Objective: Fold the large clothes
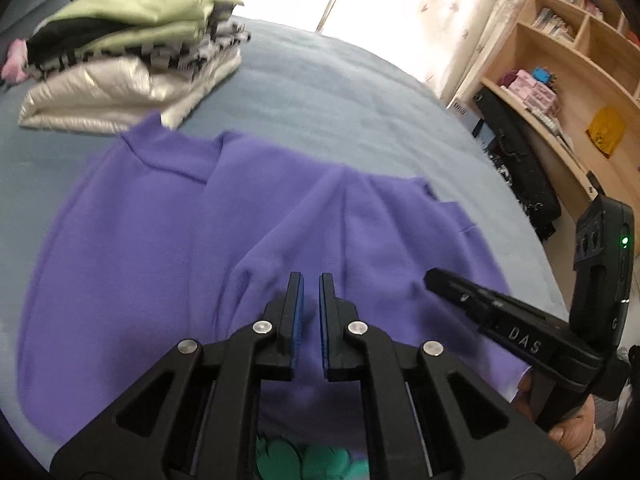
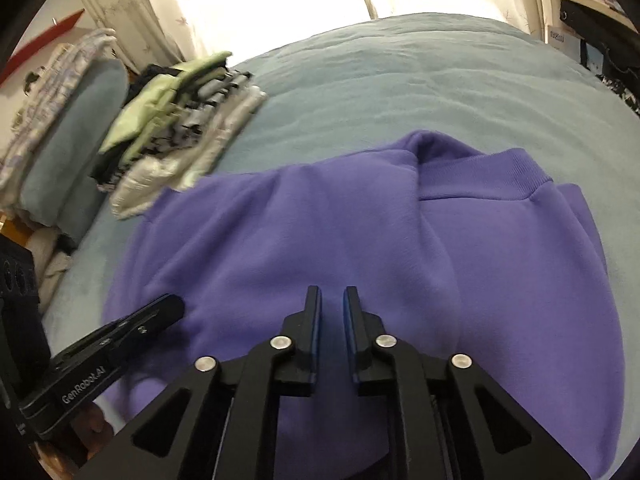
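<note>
Left wrist view shows a purple sweatshirt [image 1: 160,232] spread on a grey-blue bed [image 1: 320,92], partly folded, with a ribbed hem band at its far edge and soft creases running toward the near side. A green print peeks out at the near bottom edge. The left gripper [image 1: 311,280] sits low over the near middle of the cloth, its jaws drawn almost together with a purple fold rising between them, so it looks clamped on the sweatshirt. The right gripper [image 2: 333,294] is likewise nearly closed on the fabric just to the right. A stack of folded clothes [image 1: 132,60] lies at the far left, touching the sweatshirt's corner. Wooden shelves [image 1: 560,60] stand at right.
</note>
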A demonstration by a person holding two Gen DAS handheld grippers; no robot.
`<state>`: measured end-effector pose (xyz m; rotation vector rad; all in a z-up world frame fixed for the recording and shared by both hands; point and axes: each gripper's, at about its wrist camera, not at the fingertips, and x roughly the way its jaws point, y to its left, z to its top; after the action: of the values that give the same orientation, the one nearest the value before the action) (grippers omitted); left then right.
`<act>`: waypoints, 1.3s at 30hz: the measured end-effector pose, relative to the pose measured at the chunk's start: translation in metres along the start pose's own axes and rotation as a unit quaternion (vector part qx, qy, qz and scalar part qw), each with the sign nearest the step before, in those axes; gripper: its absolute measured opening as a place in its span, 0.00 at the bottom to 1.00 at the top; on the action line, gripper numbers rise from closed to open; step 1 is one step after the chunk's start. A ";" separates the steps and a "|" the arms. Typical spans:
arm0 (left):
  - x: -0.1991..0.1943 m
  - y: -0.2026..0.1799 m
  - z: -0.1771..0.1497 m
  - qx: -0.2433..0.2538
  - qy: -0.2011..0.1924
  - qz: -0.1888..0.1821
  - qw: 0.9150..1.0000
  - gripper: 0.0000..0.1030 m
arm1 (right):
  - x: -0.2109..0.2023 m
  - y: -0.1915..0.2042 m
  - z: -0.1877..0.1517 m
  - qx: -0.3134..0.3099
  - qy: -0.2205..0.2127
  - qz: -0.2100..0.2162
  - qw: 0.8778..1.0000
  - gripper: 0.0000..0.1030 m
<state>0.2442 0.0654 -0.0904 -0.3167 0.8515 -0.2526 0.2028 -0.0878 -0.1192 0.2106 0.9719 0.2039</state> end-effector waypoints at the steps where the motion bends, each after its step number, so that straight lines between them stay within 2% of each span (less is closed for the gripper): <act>1: -0.007 -0.002 -0.001 0.003 -0.003 -0.003 1.000 0.03 | -0.008 0.004 -0.002 -0.004 -0.001 0.005 1.000 0.14; 5: -0.036 -0.009 -0.016 0.002 -0.005 -0.017 1.000 0.03 | -0.037 0.017 -0.016 -0.019 -0.010 0.023 0.999 0.16; 9: -0.035 -0.011 -0.040 0.006 0.019 -0.010 1.000 0.03 | -0.049 0.028 -0.041 -0.035 0.003 0.038 0.999 0.16; 13: -0.009 -0.007 -0.064 0.011 0.053 0.017 0.998 0.04 | -0.023 0.029 -0.074 -0.049 0.031 0.007 0.998 0.16; 15: -0.005 -0.003 -0.069 0.008 0.051 0.016 0.999 0.04 | -0.017 0.029 -0.087 -0.061 0.019 0.003 0.998 0.16; 22: -0.019 -0.012 -0.065 0.019 0.053 0.026 0.998 0.04 | -0.025 0.034 -0.087 -0.057 0.034 -0.007 0.998 0.16; 25: -0.040 -0.019 -0.063 0.028 0.042 0.035 0.998 0.15 | -0.044 0.037 -0.082 -0.054 0.024 -0.011 0.998 0.19; 26: -0.047 -0.021 -0.063 0.027 0.038 0.038 0.998 0.29 | -0.053 0.038 -0.079 -0.051 0.019 -0.012 0.998 0.19; 27: -0.057 -0.021 -0.064 0.024 0.032 0.041 0.998 0.51 | -0.062 0.038 -0.079 -0.050 0.015 -0.011 0.999 0.19; 29: -0.076 -0.021 -0.067 0.014 0.016 0.044 0.999 0.62 | -0.079 0.043 -0.080 -0.049 0.006 -0.008 0.999 0.19; 34: -0.118 -0.010 -0.081 -0.008 0.006 0.043 0.999 0.62 | -0.120 0.054 -0.094 -0.056 -0.017 -0.005 0.998 0.19; 39: -0.148 0.018 -0.102 -0.049 0.008 0.029 0.998 0.62 | -0.140 0.059 -0.115 -0.052 -0.031 0.005 0.998 0.19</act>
<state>0.0742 0.1148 -0.0575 -0.3822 0.8901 -0.1603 0.0255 -0.0584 -0.0548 0.1252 0.8959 0.2560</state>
